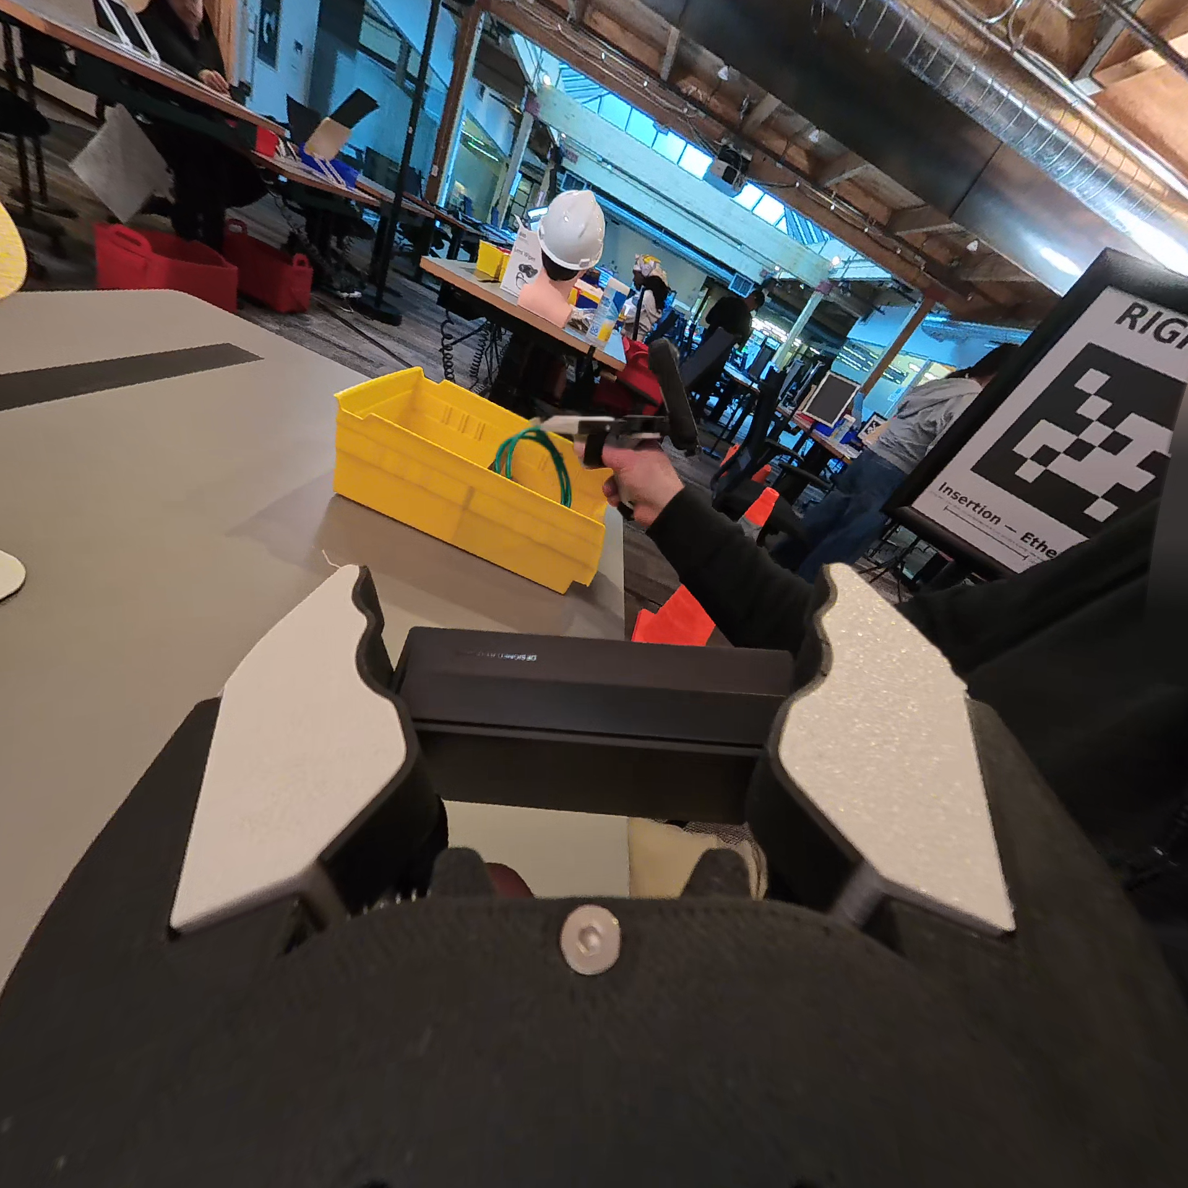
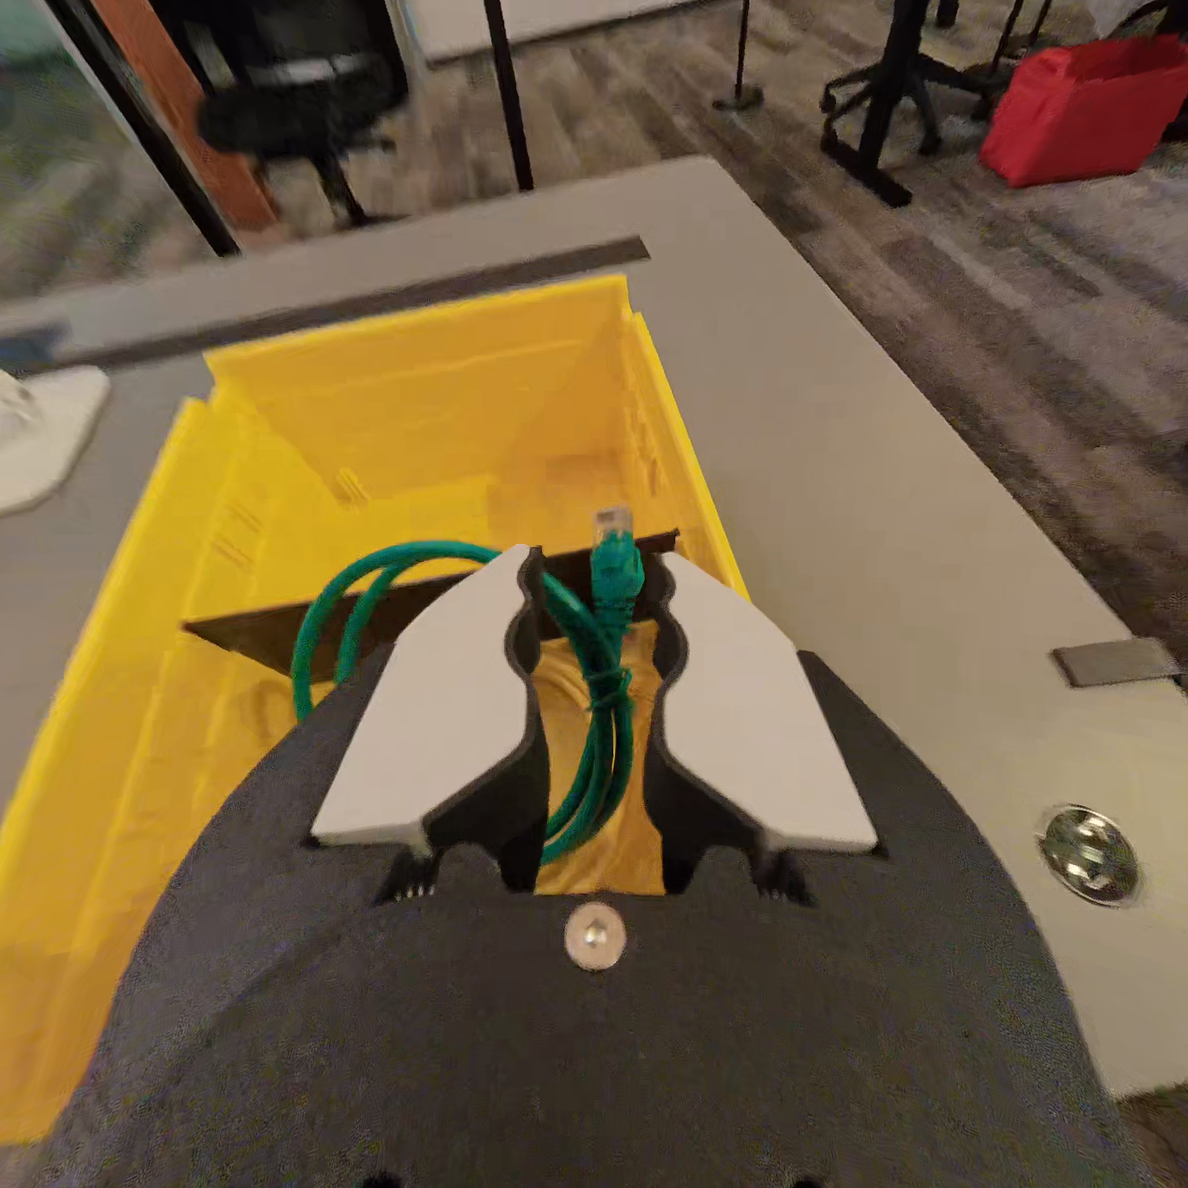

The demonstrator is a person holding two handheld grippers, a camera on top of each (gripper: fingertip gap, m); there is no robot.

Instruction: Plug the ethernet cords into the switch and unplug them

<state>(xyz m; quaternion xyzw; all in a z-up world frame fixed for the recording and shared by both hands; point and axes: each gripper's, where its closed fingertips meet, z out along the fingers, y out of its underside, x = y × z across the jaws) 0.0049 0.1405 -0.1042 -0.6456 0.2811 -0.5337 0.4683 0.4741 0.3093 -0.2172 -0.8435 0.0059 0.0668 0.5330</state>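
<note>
My left gripper (image 1: 593, 575) is shut on a black switch (image 1: 591, 694), held crosswise between both fingers above the grey table (image 1: 161, 482). A green ethernet cord (image 2: 604, 707), tied in a coil, is in the yellow bin (image 2: 411, 398) and leans over a black divider (image 2: 270, 636). Its clear-tipped plug (image 2: 614, 546) points away from me. My right gripper (image 2: 594, 562) is over the bin, jaws apart, with the cord and plug in the gap between them. In the left wrist view the right gripper (image 1: 566, 423) is over the bin (image 1: 450, 488), just above the cord loop (image 1: 559, 463).
A sign board with a black-and-white marker pattern (image 1: 1061, 437) stands to the right. Orange cones (image 1: 675, 617) sit on the floor past the table edge. A white base (image 2: 45, 431) is left of the bin. A metal grommet (image 2: 1086, 852) is in the tabletop on the right.
</note>
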